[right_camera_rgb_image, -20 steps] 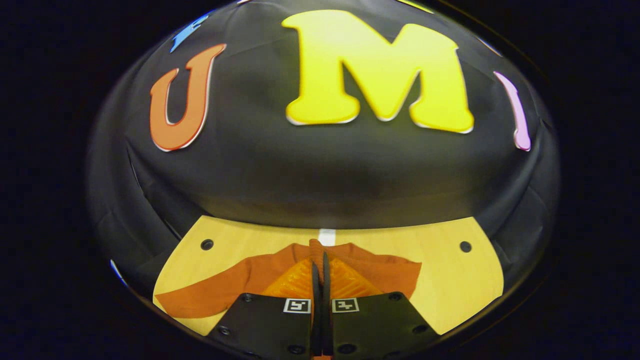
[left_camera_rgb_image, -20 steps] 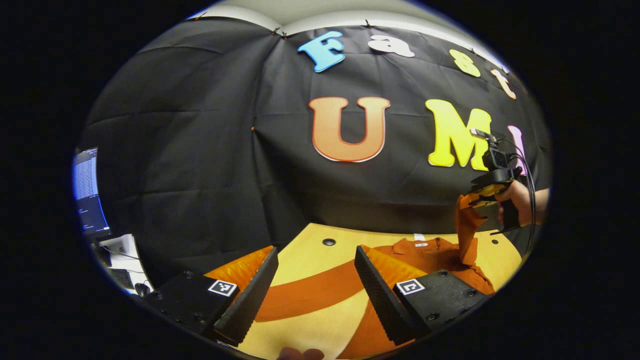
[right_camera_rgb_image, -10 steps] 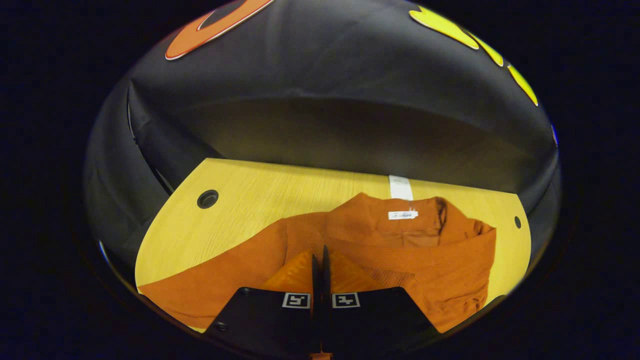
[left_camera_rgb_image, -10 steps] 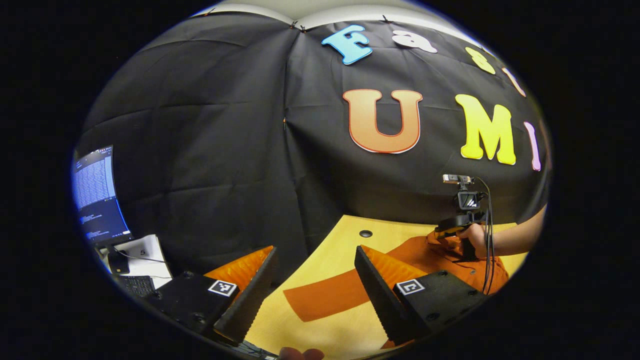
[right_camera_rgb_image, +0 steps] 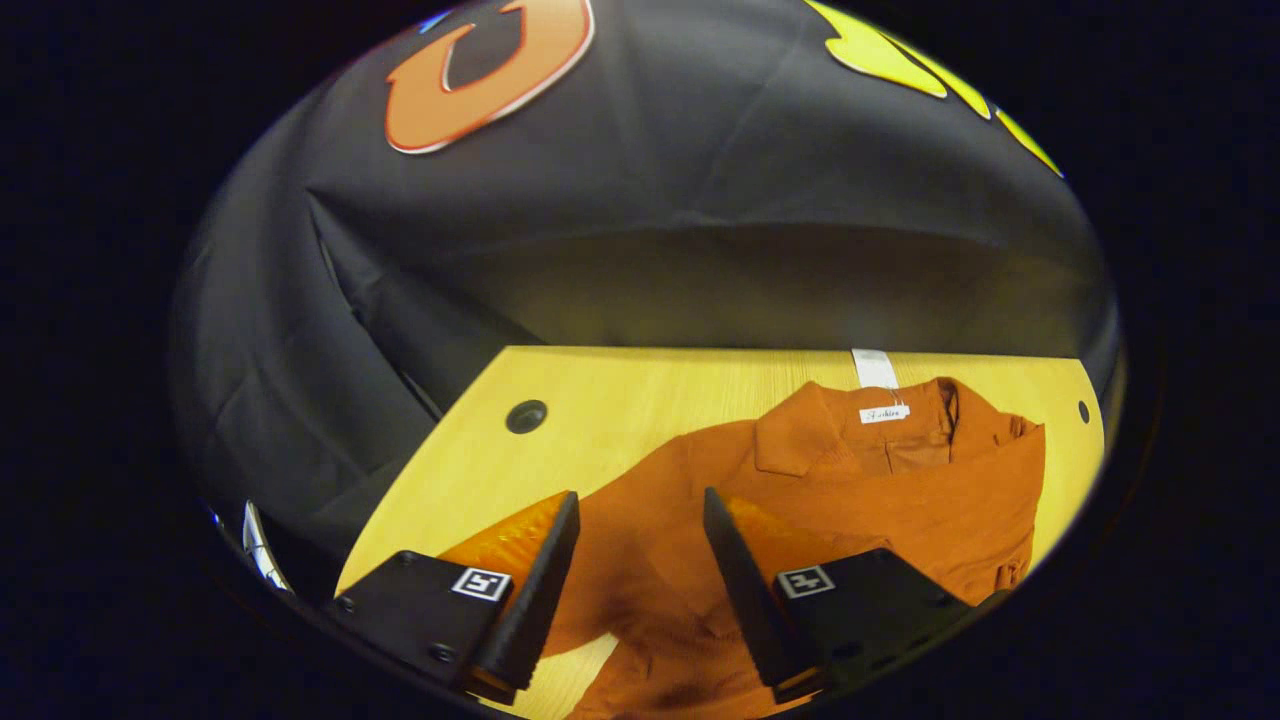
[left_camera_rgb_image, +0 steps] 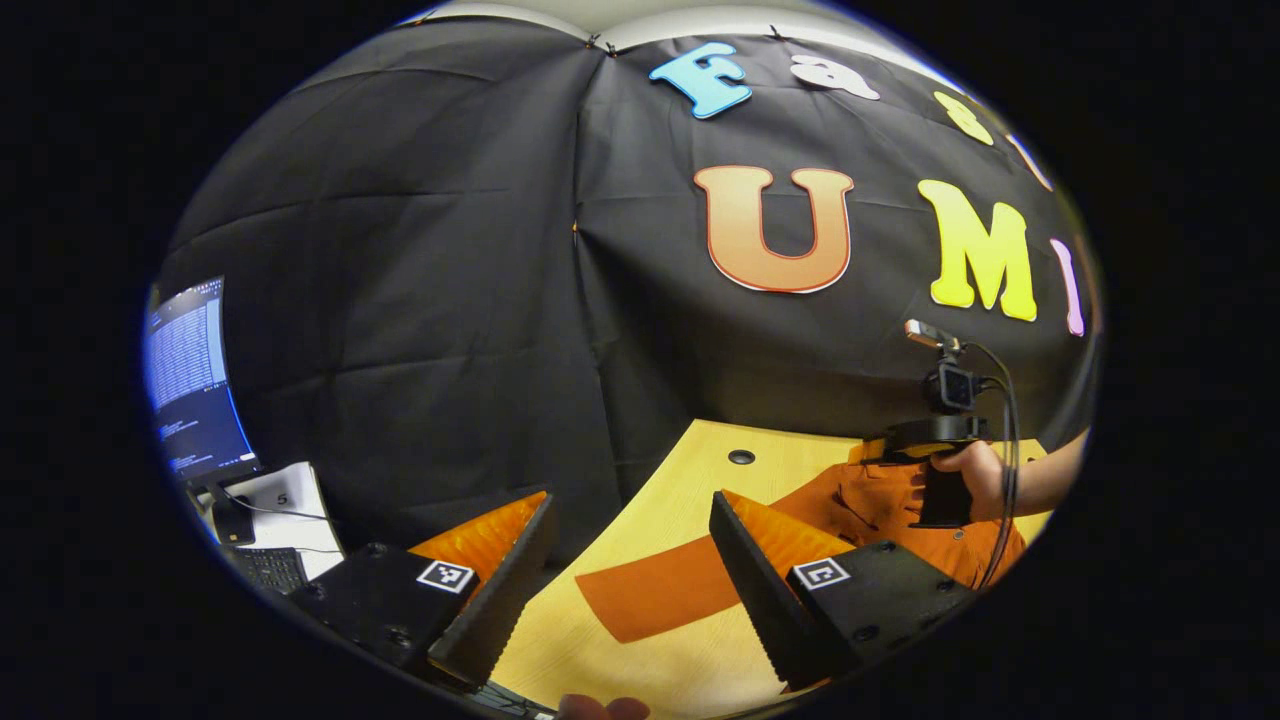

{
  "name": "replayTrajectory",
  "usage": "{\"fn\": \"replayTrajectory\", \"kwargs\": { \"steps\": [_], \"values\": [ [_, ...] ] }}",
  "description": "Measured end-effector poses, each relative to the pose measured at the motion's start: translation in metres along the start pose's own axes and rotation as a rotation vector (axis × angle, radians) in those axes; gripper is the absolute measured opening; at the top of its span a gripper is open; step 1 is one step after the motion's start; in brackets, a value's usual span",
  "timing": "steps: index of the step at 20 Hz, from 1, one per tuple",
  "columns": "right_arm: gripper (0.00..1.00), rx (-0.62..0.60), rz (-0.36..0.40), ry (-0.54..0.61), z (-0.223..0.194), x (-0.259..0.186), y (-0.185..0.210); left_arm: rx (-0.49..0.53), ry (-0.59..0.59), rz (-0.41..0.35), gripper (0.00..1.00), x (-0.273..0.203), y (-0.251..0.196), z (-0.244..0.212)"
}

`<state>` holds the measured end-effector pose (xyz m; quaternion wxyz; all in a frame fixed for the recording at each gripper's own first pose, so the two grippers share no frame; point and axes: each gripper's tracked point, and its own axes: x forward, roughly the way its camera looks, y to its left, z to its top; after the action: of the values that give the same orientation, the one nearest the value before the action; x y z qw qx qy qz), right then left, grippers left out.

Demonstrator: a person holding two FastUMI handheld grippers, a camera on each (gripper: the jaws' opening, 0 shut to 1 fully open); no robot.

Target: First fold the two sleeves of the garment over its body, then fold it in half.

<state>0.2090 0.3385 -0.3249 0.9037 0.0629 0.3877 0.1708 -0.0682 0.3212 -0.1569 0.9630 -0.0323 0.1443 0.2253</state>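
Note:
An orange collared garment [right_camera_rgb_image: 880,500] lies flat on the wooden table [right_camera_rgb_image: 620,400], collar and white label toward the far edge. One sleeve lies folded across its body on the right side. My right gripper [right_camera_rgb_image: 640,560] hovers open over the garment's left shoulder area, nothing between its fingers. In the left gripper view the other sleeve [left_camera_rgb_image: 650,590] stretches out flat on the table [left_camera_rgb_image: 700,470]. My left gripper [left_camera_rgb_image: 630,570] stands open above the table's left edge near that sleeve's end. Farther off there, a hand holds the right gripper [left_camera_rgb_image: 930,450] over the garment [left_camera_rgb_image: 870,500].
A monitor [left_camera_rgb_image: 190,370], a keyboard [left_camera_rgb_image: 270,570] and cables stand off the table to the left. The table has cable holes at its far corners [right_camera_rgb_image: 526,416]. A strip of white tape [right_camera_rgb_image: 872,366] marks the far edge behind the collar.
My right gripper has opened and let go of the sleeve, which now lies over the garment's body; it also drew left. My left gripper has barely moved.

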Motion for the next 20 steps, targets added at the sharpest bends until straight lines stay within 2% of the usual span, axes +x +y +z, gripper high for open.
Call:
{"fn": "replayTrajectory", "kwargs": {
  "steps": [2, 8, 10, 12, 16, 20],
  "values": [
    [0.89, -0.031, 0.018, -0.037, 0.005, -0.034, -0.005, -0.028, 0.012, 0.008, 1.00, 0.007, 0.002, -0.013],
    [0.92, -0.129, 0.090, -0.089, 0.001, -0.144, -0.010, -0.108, 0.103, 0.062, 1.00, 0.033, 0.018, -0.085],
    [0.92, -0.160, 0.111, -0.102, -0.004, -0.180, -0.013, -0.138, 0.179, 0.065, 0.98, 0.042, 0.015, -0.122],
    [0.92, -0.190, 0.099, -0.117, -0.005, -0.210, -0.027, -0.164, 0.242, 0.077, 0.97, 0.053, 0.013, -0.151],
    [0.92, -0.160, 0.040, -0.138, -0.005, -0.254, -0.062, -0.205, 0.353, 0.146, 0.97, 0.074, 0.017, -0.196],
    [0.92, -0.140, -0.033, -0.172, 0.006, -0.282, -0.101, -0.253, 0.425, 0.210, 0.98, 0.076, 0.009, -0.220]
  ]
}}
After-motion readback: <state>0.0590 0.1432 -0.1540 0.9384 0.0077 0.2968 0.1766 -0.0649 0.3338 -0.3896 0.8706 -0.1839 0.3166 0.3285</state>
